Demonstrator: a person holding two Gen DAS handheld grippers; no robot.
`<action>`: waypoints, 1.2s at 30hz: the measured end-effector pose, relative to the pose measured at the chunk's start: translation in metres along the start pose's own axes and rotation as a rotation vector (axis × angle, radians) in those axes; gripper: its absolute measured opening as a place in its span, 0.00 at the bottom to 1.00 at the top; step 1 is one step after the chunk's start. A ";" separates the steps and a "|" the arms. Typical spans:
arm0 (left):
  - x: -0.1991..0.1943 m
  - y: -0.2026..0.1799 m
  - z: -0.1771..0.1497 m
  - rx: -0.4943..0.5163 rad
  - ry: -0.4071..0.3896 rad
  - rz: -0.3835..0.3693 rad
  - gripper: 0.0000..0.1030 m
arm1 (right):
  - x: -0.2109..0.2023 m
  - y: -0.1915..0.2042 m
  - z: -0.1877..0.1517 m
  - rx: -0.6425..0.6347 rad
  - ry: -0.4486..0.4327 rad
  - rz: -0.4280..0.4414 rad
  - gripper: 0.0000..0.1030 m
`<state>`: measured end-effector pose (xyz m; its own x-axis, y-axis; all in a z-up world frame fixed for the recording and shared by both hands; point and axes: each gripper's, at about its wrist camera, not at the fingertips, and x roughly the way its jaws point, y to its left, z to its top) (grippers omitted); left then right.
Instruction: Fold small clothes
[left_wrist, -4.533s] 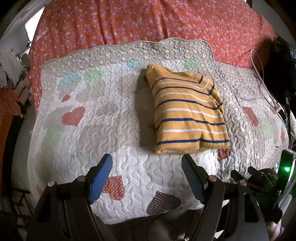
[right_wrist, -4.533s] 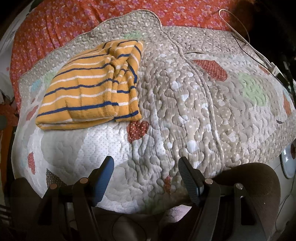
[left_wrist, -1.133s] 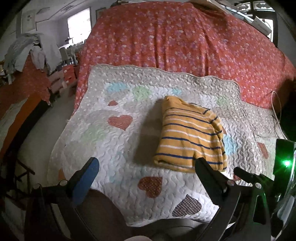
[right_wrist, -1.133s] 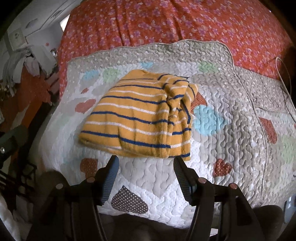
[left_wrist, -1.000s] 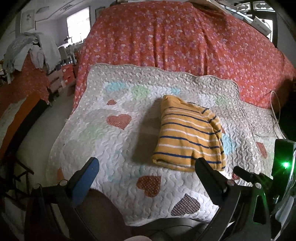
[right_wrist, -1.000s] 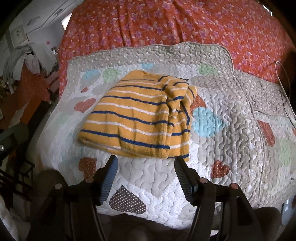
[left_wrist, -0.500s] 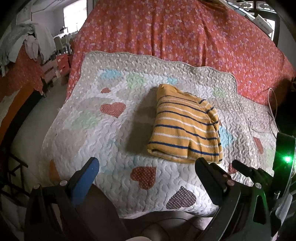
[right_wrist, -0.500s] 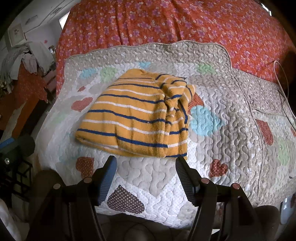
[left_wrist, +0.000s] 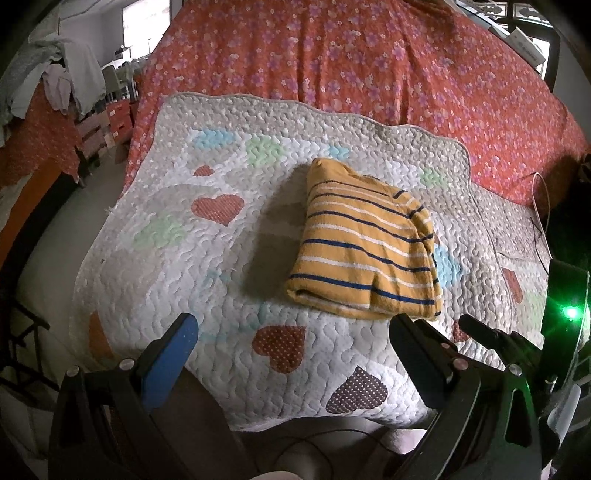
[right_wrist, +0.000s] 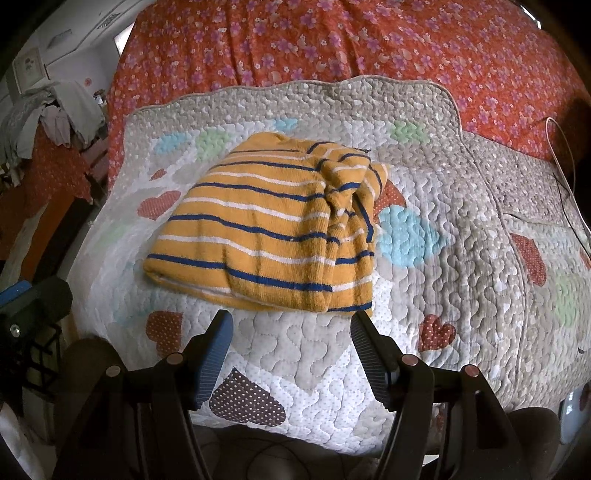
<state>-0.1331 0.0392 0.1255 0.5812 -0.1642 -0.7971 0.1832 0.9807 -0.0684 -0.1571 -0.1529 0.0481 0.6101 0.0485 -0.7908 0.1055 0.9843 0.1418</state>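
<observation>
A folded yellow garment (left_wrist: 365, 251) (right_wrist: 273, 229) with navy and white stripes lies on a quilted heart-pattern blanket (left_wrist: 192, 258) (right_wrist: 461, 266) spread over a bed. My left gripper (left_wrist: 291, 332) hangs open near the blanket's front edge, short of the garment, with nothing between its fingers. In the right wrist view my right gripper (right_wrist: 291, 325) is also open and empty, its fingertips just in front of the garment's near hem and apart from it. The right gripper's body (left_wrist: 517, 354) shows at the lower right of the left wrist view.
A red floral bedspread (left_wrist: 369, 66) (right_wrist: 332, 40) covers the bed behind the blanket. A white cable (left_wrist: 541, 199) (right_wrist: 565, 147) runs along the right side. Clothes are heaped (left_wrist: 55, 81) (right_wrist: 55, 114) at the far left beside red-draped furniture. The floor drops away left of the bed.
The left wrist view has tilted down a little over the last second, so the garment sits lower and closer in it. The right gripper has kept still. Both stay open.
</observation>
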 end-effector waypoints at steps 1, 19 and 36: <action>0.001 0.000 0.000 -0.001 0.002 -0.003 1.00 | 0.001 0.000 0.000 0.000 0.002 0.000 0.68; 0.008 -0.003 -0.004 0.003 0.024 -0.003 1.00 | 0.005 0.000 -0.002 -0.007 0.013 0.001 0.69; 0.015 -0.001 -0.008 -0.016 0.063 -0.019 1.00 | 0.005 0.003 -0.002 -0.028 0.009 -0.001 0.69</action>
<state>-0.1309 0.0370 0.1084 0.5266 -0.1758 -0.8317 0.1808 0.9792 -0.0925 -0.1547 -0.1497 0.0432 0.6032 0.0488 -0.7961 0.0844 0.9886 0.1245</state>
